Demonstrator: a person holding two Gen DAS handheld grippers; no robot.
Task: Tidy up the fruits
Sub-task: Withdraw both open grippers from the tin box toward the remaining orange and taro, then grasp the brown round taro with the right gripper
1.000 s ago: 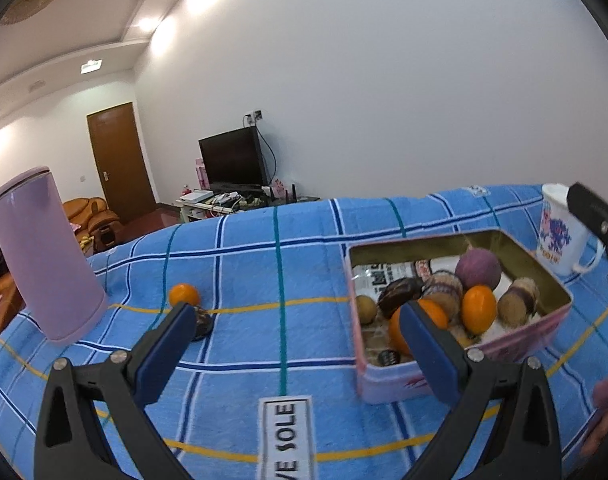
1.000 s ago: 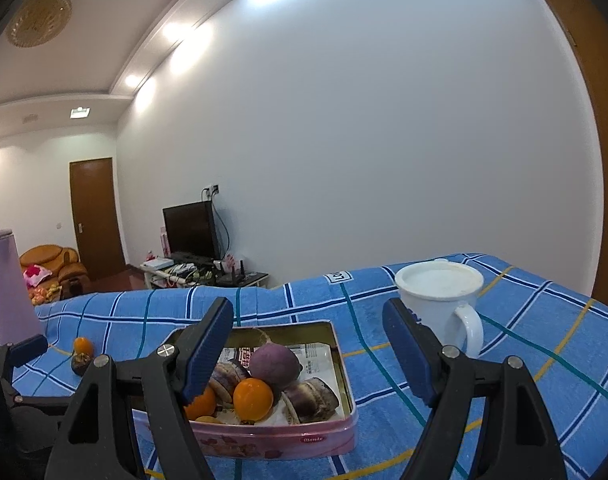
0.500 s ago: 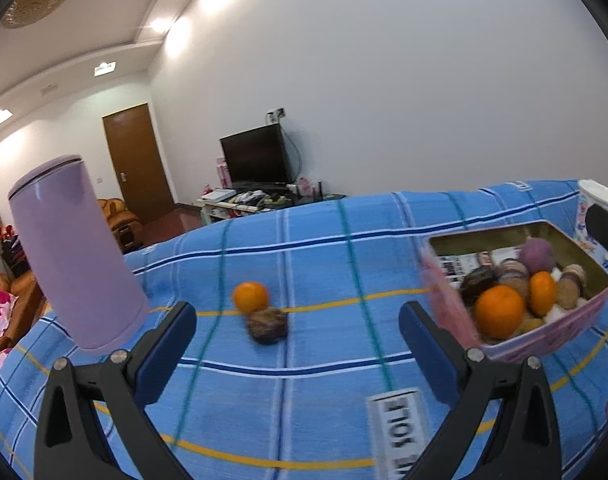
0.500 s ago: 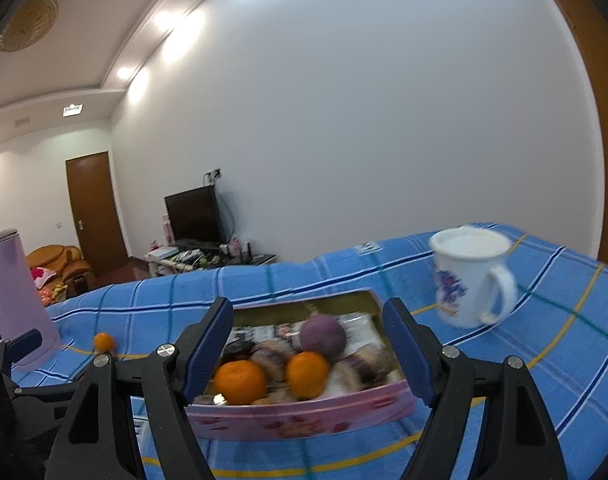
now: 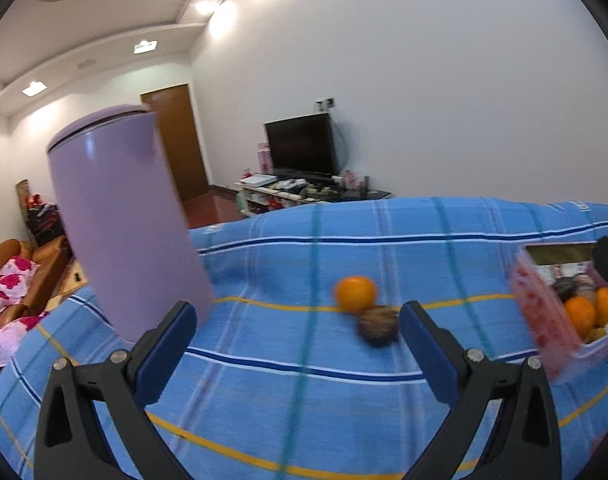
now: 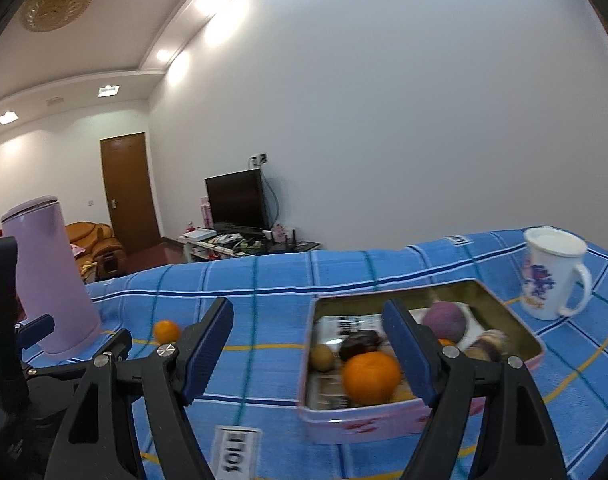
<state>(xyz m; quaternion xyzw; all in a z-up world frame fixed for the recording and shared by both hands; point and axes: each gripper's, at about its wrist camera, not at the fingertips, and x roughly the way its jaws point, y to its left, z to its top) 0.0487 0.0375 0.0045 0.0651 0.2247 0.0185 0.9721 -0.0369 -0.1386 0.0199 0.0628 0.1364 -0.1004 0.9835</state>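
Observation:
A loose orange (image 5: pixel 355 293) lies on the blue checked cloth with a dark brown fruit (image 5: pixel 377 325) touching its near side. My left gripper (image 5: pixel 296 338) hangs open above the cloth, and both fruits sit just inside its right finger. A pink tin (image 6: pixel 515 322) holds several fruits, among them an orange (image 6: pixel 369 372) and a purple one (image 6: pixel 443 319). My right gripper (image 6: pixel 309 346) is open with nothing in it, and its right finger stands in front of the tin. The same loose orange (image 6: pixel 166 331) shows small at the left of the right wrist view.
A tall lilac flask (image 5: pixel 124 216) stands on the cloth at the left. A white mug (image 6: pixel 551 276) with a blue print is behind and right of the tin. A white label (image 6: pixel 234 454) lies on the cloth near me. Beyond the table is a living room.
Both views have swung left. In the left wrist view the tin slid to the right edge and the loose orange and dark fruit came between the fingers. Both grippers stayed open.

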